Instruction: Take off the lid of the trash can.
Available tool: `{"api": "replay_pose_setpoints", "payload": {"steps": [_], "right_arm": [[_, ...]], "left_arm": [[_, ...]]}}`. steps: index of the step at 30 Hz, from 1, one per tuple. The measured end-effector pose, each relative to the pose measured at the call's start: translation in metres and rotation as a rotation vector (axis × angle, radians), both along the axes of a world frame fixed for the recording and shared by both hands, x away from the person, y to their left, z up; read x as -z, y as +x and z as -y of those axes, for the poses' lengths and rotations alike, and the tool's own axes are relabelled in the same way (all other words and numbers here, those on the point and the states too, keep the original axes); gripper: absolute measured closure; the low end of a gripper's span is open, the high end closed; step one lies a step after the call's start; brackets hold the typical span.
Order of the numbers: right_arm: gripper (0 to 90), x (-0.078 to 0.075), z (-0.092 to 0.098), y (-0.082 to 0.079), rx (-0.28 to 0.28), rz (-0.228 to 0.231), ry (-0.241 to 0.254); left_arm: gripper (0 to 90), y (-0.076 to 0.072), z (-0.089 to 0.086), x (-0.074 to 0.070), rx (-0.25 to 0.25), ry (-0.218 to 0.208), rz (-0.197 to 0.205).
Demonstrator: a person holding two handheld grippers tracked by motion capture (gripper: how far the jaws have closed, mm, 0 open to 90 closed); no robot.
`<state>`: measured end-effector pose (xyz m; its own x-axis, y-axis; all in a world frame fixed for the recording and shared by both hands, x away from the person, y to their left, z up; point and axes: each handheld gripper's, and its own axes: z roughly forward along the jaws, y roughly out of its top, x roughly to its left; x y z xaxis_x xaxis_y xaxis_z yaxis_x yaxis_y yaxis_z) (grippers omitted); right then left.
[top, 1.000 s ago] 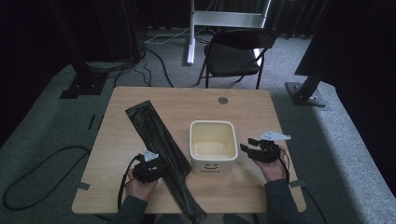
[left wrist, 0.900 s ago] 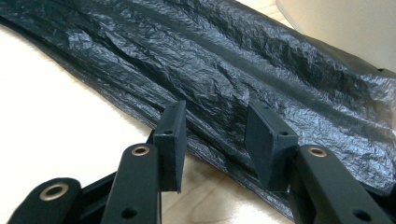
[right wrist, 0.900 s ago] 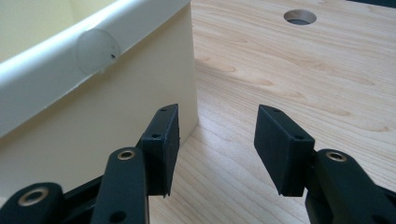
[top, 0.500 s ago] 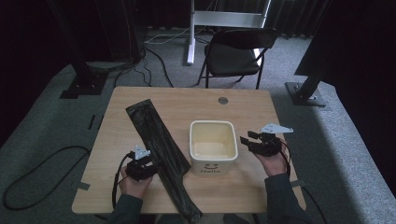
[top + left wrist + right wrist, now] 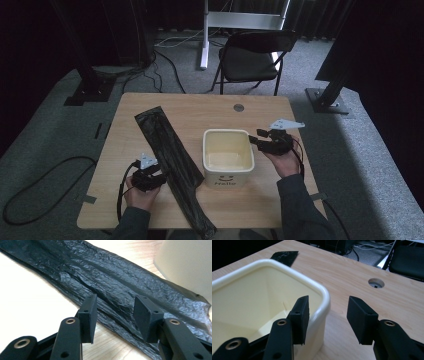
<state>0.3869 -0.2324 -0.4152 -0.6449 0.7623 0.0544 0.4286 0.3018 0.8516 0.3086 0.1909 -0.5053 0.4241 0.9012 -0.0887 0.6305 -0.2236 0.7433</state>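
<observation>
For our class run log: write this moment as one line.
left tool: open, jaws just opening, over black bag | right tool: open, at cream bin rim | nothing held

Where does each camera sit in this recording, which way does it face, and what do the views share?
High view: fixed above the person's side, facing forward and down on the table; both forearms, left hand-held gripper, right hand-held gripper.
Left gripper view: rides the left hand-held gripper, facing along its open jaws over the black plastic bag.
Right gripper view: rides the right hand-held gripper, open jaws level with the cream bin rim.
Shared: bag, bin and tabletop appear in all three.
</observation>
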Motion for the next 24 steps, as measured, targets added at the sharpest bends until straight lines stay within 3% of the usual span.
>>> {"api": "replay_pose_setpoints", "payload": {"steps": [7,13,17,21,24], "right_arm": [[54.7,-0.003,-0.015,0.013,-0.004,-0.021,-0.029],[61.6,0.000,-0.019,0.026,-0.006,-0.077,-0.056],[65.6,0.005,-0.025,0.033,-0.027,-0.129,-0.104],[68.6,0.004,-0.027,0.035,-0.027,-0.146,-0.109],[69.7,0.003,-0.032,0.036,-0.029,-0.160,-0.144]], "left_arm": [[54.7,0.005,-0.002,0.001,-0.004,0.009,0.000],[54.7,0.008,-0.001,0.003,-0.004,0.016,-0.005],[54.8,0.010,0.001,0.004,-0.001,0.021,-0.009],[54.8,0.011,0.001,0.004,-0.001,0.020,-0.011],[54.8,0.011,0.002,0.004,0.001,0.021,-0.011]]}}
